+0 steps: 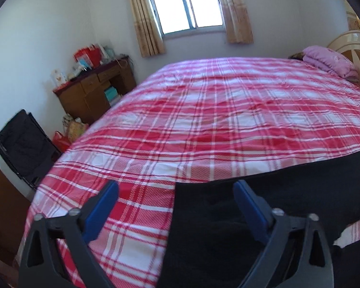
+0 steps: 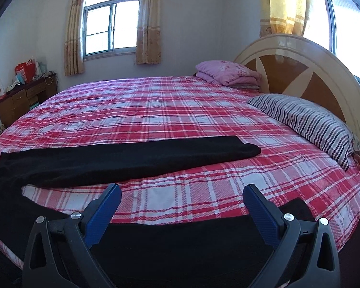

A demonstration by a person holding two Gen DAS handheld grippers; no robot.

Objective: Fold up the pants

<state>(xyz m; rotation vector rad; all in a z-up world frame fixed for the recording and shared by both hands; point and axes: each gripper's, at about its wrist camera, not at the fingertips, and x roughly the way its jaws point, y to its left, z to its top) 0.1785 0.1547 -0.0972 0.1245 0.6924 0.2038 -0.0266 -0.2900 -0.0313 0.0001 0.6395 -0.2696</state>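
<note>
Black pants [image 2: 122, 158] lie spread on the red plaid bed [image 2: 180, 100]. One leg stretches left to right across the bed in the right wrist view; the other leg [image 2: 192, 244] lies along the near edge under my right gripper. My right gripper [image 2: 182, 192] is open and empty above that near leg. In the left wrist view the pants' waist end [image 1: 264, 204] lies at lower right. My left gripper [image 1: 176, 189] is open and empty over the waist's left edge.
A striped pillow [image 2: 309, 124] and a folded pink quilt [image 2: 225, 73] lie by the headboard [image 2: 312, 72]. A wooden desk [image 1: 96, 91] with clutter, a black folded chair [image 1: 24, 146] and bags [image 1: 72, 127] stand left of the bed.
</note>
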